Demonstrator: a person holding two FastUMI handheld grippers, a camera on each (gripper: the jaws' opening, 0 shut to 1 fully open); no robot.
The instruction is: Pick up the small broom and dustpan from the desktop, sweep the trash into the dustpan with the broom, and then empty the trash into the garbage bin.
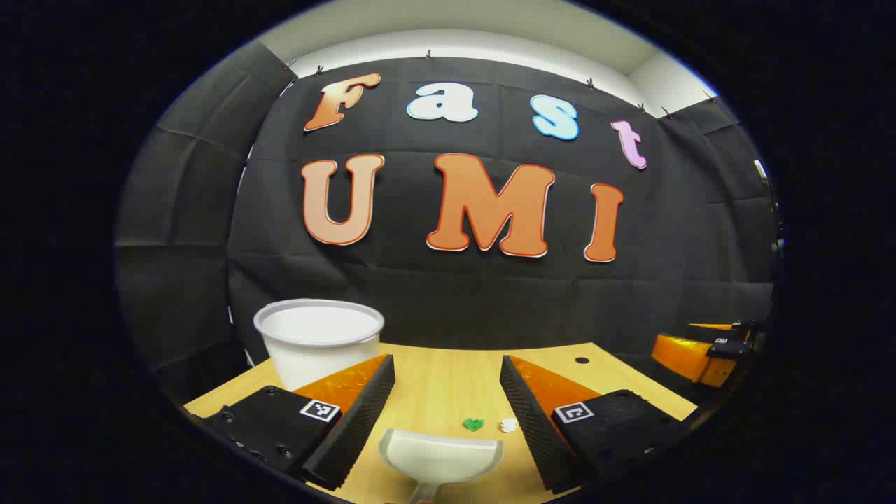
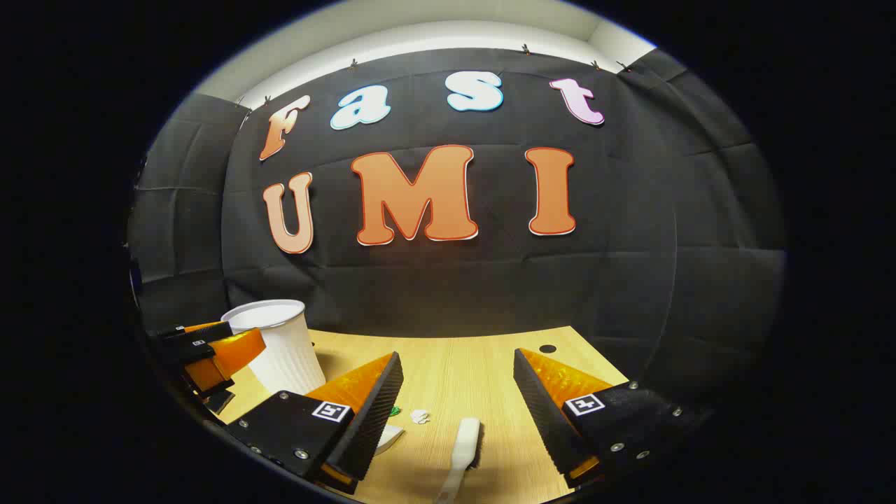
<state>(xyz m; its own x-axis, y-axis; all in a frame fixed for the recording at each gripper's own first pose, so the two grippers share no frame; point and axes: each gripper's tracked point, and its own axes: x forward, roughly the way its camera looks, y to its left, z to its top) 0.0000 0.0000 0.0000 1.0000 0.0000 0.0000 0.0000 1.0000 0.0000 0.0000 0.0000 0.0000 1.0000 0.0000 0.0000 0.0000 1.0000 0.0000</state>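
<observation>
Both grippers hang above the wooden desktop (image 1: 448, 381) with their jaws spread wide and nothing between the fingers. In the left gripper view, my left gripper (image 1: 448, 420) frames the pale dustpan (image 1: 441, 455), which lies flat on the wood at about 6 o'clock, low in the gap between the two fingers and touching neither; its open mouth faces away from me and its handle runs down out of sight. Just beyond the pan's far edge, toward 1 o'clock from it, I see a small green scrap (image 1: 474, 424) and a small white scrap (image 1: 508, 425) side by side on the desktop, the white one close to the inner face of the finger on the right. The white garbage bin (image 1: 318, 339) stands upright at 10 o'clock, behind the finger on the left. In the right gripper view, my right gripper (image 2: 458, 413) frames the white small broom (image 2: 465, 448), which lies on the wood at 6 o'clock between the open fingers, touching neither. The white scrap (image 2: 420, 416) sits at 11 o'clock from the broom. I see the left gripper at 9 o'clock in this view, in front of the bin.
</observation>
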